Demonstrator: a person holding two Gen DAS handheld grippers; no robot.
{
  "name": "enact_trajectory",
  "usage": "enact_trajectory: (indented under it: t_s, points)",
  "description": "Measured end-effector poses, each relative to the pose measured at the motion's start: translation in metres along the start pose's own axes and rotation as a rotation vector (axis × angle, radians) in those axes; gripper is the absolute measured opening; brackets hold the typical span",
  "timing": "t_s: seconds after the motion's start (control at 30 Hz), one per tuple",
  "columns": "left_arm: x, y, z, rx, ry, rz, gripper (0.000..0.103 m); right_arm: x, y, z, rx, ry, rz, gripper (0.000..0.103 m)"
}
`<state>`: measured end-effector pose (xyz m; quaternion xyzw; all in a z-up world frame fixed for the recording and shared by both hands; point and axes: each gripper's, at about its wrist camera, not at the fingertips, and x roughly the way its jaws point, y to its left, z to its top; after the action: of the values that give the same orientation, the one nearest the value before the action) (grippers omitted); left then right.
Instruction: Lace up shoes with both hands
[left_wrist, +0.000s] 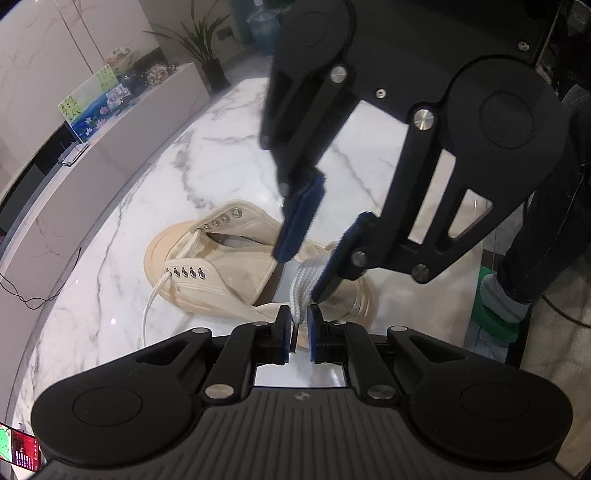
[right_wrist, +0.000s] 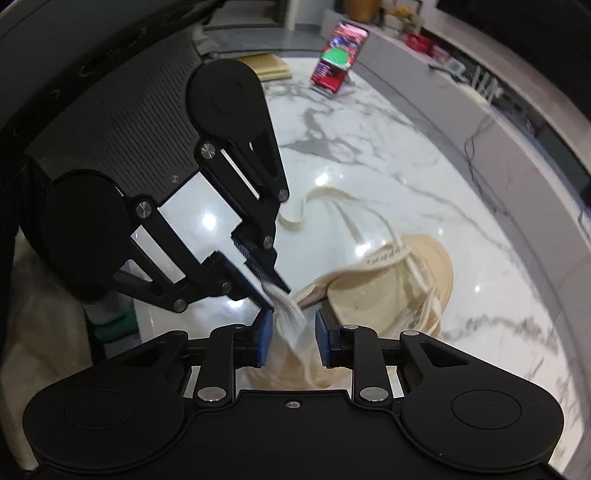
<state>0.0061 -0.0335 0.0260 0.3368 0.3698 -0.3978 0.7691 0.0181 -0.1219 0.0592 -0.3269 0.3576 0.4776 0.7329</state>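
A cream canvas sneaker (left_wrist: 221, 258) lies on its side on the white marble table (left_wrist: 207, 158), with its metal eyelets showing. A white lace (left_wrist: 301, 291) runs up from the shoe. My left gripper (left_wrist: 300, 321) is shut on that lace near its end. My right gripper (left_wrist: 301, 277) comes in from the upper right with its blue pads (left_wrist: 299, 221) apart on either side of the same lace. In the right wrist view the lace (right_wrist: 291, 325) hangs between the spread pads of the right gripper (right_wrist: 293, 332) without being pinched, while the left gripper (right_wrist: 275, 293) clamps it just above. The shoe (right_wrist: 388, 288) lies behind.
A phone on a stand (right_wrist: 338, 55) sits at the far side of the table. A loose cream strip (right_wrist: 306, 206) lies near the shoe. A grey counter (left_wrist: 122, 133) with pictures and a potted plant (left_wrist: 207, 48) flanks the table. A person's jeans leg (left_wrist: 546, 240) is at the right.
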Motion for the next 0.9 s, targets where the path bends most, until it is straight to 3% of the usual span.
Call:
enact_trajectory:
  t_s: [0.2,0.23,0.27,0.3,0.5,0.67,0.77,0.9]
  points:
    - [0.002,0.002,-0.003,0.003,0.023,0.005,0.008,0.012,-0.005,-0.001,-0.035,-0.008,0.033,0.024]
    - [0.002,0.002,-0.004,0.002,0.025,0.005,0.008,0.013,-0.006,-0.001,-0.04,-0.012,0.043,0.02]
    - [0.002,0.003,-0.003,-0.001,0.022,0.006,0.008,0.013,-0.007,-0.001,-0.044,-0.016,0.052,0.007]
    - [0.001,0.003,-0.003,-0.004,0.019,0.006,0.008,0.012,-0.006,0.0,-0.043,-0.016,0.058,0.0]
    - [-0.003,0.011,-0.001,-0.048,-0.01,0.043,0.009,0.007,-0.012,0.004,0.005,-0.006,0.036,0.0]
    - [-0.001,0.028,0.004,-0.158,-0.034,0.096,0.012,-0.002,-0.043,-0.001,0.171,-0.021,-0.084,0.0]
    - [0.003,0.037,0.012,-0.227,-0.05,0.149,0.02,0.003,-0.062,-0.005,0.278,-0.026,-0.143,0.0]
    - [0.004,0.042,0.022,-0.296,-0.097,0.151,0.023,0.011,-0.076,-0.007,0.349,-0.067,-0.128,0.0]
